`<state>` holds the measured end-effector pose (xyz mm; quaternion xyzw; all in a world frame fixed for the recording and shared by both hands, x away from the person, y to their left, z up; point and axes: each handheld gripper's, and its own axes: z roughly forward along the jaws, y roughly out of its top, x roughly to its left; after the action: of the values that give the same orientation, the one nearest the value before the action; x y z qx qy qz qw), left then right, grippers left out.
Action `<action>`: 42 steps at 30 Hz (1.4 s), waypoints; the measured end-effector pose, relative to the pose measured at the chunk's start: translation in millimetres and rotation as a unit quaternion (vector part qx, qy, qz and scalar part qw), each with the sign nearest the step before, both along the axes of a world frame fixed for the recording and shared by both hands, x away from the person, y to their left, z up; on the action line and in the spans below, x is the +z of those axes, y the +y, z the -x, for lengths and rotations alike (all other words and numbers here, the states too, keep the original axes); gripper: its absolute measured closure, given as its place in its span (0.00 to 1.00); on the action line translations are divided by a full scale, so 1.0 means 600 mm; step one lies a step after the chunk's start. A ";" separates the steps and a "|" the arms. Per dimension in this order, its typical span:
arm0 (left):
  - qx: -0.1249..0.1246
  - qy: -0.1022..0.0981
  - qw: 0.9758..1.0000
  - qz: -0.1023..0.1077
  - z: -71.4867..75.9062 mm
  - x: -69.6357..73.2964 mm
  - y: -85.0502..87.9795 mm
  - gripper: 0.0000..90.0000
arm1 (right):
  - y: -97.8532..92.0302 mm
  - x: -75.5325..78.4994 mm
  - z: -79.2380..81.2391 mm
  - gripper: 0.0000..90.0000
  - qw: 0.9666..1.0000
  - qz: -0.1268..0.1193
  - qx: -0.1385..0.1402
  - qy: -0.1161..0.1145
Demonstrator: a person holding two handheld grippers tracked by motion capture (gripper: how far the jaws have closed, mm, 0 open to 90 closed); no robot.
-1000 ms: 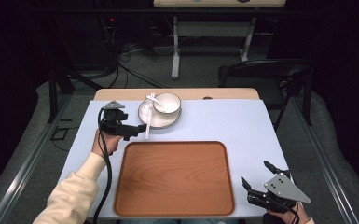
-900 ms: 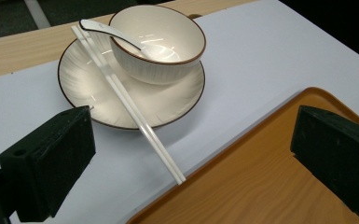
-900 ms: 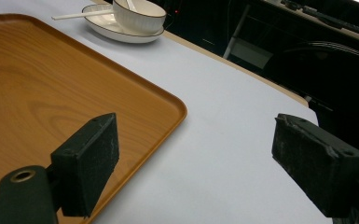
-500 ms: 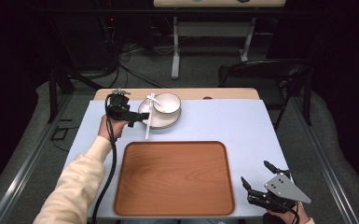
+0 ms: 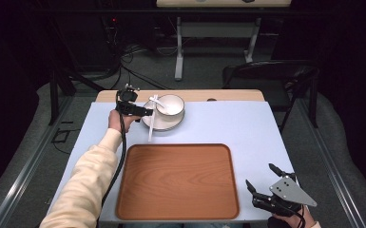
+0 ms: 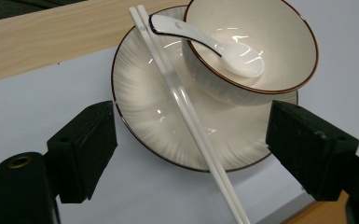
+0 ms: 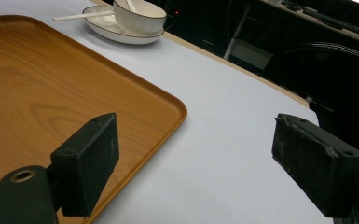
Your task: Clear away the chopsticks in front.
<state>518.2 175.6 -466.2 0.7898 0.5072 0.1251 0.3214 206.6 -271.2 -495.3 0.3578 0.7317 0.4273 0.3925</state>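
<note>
The left gripper (image 5: pixel 145 112) reaches level over the plate's (image 6: pixel 144 112) near rim, jaws just narrowing, unclenched astride the chopsticks (image 6: pixel 186 109). The right gripper (image 5: pixel 259 183) rests released at the desk's (image 5: pixel 228 128) near corner beside the tray (image 5: pixel 178 183).

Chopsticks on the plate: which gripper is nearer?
Left. The left gripper sits right beside the chopsticks, jaws open astride them. The right gripper rests at the near right table corner, past the tray.

One plate (image 6: pixel 154 116), bowl (image 6: pixel 256 42), spoon (image 6: pixel 214 42), tray (image 5: pixel 178 183)
</note>
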 end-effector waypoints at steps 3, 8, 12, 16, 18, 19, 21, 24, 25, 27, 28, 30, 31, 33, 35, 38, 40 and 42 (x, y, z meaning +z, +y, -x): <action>0.003 -0.001 1.000 -0.004 -0.007 -0.005 -0.002 0.28 | -0.001 0.000 0.000 0.16 1.000 -0.001 -0.001 0.000; 0.017 0.014 1.000 -0.008 -0.025 -0.022 -0.007 0.33 | -0.001 0.000 0.000 0.16 1.000 -0.001 -0.001 -0.001; 0.022 0.020 1.000 -0.010 -0.036 -0.027 -0.012 0.39 | 0.000 0.000 0.000 0.16 1.000 -0.001 -0.001 -0.001; 0.025 0.024 0.999 -0.027 -0.048 -0.039 -0.022 0.43 | 0.000 0.000 0.000 0.16 1.000 -0.001 -0.002 -0.001; 0.029 0.035 0.999 -0.017 -0.053 -0.048 -0.023 0.50 | -0.001 0.000 0.000 0.16 1.000 -0.001 -0.002 -0.003; 0.030 0.039 0.999 -0.018 -0.054 -0.051 -0.024 0.53 | -0.001 0.000 0.000 0.16 1.000 -0.002 -0.003 -0.003; 0.036 0.043 0.998 -0.005 -0.059 -0.061 -0.023 0.60 | -0.001 0.000 0.001 0.16 1.000 -0.004 -0.003 -0.004; 0.037 0.047 0.998 -0.002 -0.061 -0.063 -0.024 0.64 | -0.001 0.000 0.000 0.16 1.000 -0.003 -0.003 -0.003; 0.040 0.045 0.998 0.000 -0.061 -0.065 -0.024 0.66 | -0.001 0.000 0.000 0.16 1.000 -0.004 -0.003 -0.003; 0.044 0.045 0.998 -0.004 -0.062 -0.068 -0.026 0.70 | -0.001 0.000 0.000 0.16 1.000 -0.004 -0.003 -0.004; 0.046 0.049 0.998 0.004 -0.063 -0.071 -0.026 0.71 | -0.001 0.000 0.000 0.16 1.000 -0.004 -0.004 -0.003; 0.048 0.047 0.998 0.003 -0.064 -0.073 -0.028 0.72 | -0.001 0.000 0.000 0.16 1.000 -0.004 -0.004 -0.003; 0.048 0.050 0.998 0.002 -0.065 -0.074 -0.028 0.74 | -0.001 0.000 0.000 0.16 1.000 -0.003 -0.004 -0.003; 0.050 0.050 0.998 0.001 -0.065 -0.076 -0.030 0.74 | -0.001 0.000 0.000 0.16 1.000 -0.003 -0.004 -0.003; 0.059 0.050 0.997 0.002 -0.067 -0.080 -0.030 0.76 | -0.001 0.000 0.000 0.16 1.000 -0.003 -0.005 -0.003; 0.062 0.053 0.997 -0.003 -0.069 -0.083 -0.030 0.77 | -0.001 0.000 0.000 0.16 1.000 -0.003 -0.005 -0.002; 0.069 0.054 0.996 -0.002 -0.070 -0.085 -0.031 0.78 | -0.001 0.000 0.000 0.16 1.000 -0.004 -0.005 -0.002; 0.073 0.053 0.996 -0.004 -0.071 -0.086 -0.032 0.78 | -0.001 0.000 0.000 0.16 1.000 -0.004 -0.005 -0.002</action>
<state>560.9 156.6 -517.8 0.7574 0.5793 0.1082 0.2811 206.7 -271.9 -495.2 0.3626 0.7274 0.4288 0.3944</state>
